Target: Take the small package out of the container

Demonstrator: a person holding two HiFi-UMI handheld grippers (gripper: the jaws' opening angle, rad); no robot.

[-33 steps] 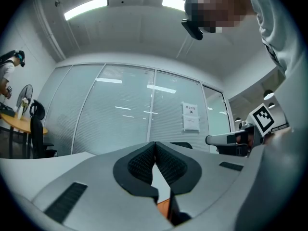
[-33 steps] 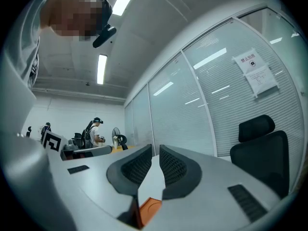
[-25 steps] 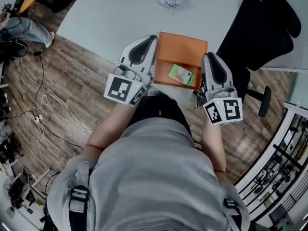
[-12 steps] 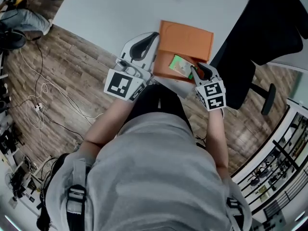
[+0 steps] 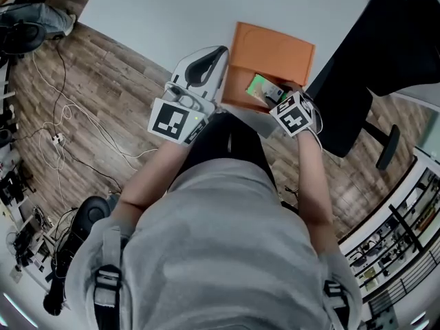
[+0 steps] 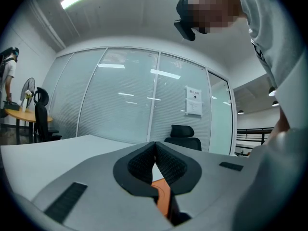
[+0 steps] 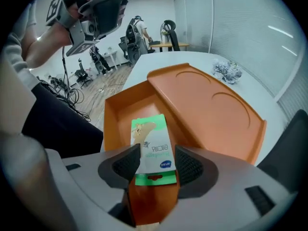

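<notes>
While the right gripper [image 5: 276, 96] hangs over the orange container [image 5: 237, 95] at the near edge of the white table [image 5: 172, 12], the head view puts the green package [image 5: 257, 86] inside it, right at the gripper's tips. The left gripper [image 5: 205, 66] lies along the container's left side; touching or not, cannot tell. Left gripper view: jaws pressed together, nothing between them, only a sliver of orange below. Right gripper view: jaws apart and straddling the near end of the package, which lies flat on the container floor, with the lid [image 7: 211, 105] folded open to the far right. The left pad [image 7: 126, 165] sits close against the package edge and the right pad [image 7: 188, 166] stands clear of it. No grip yet. Judgement: the step in hand is closing on the package. It looks thin and flat, so get the tips low enough to catch its edges, centre it between the pads, close gently to avoid buckling, then lift straight up clear of the near wall.
</notes>
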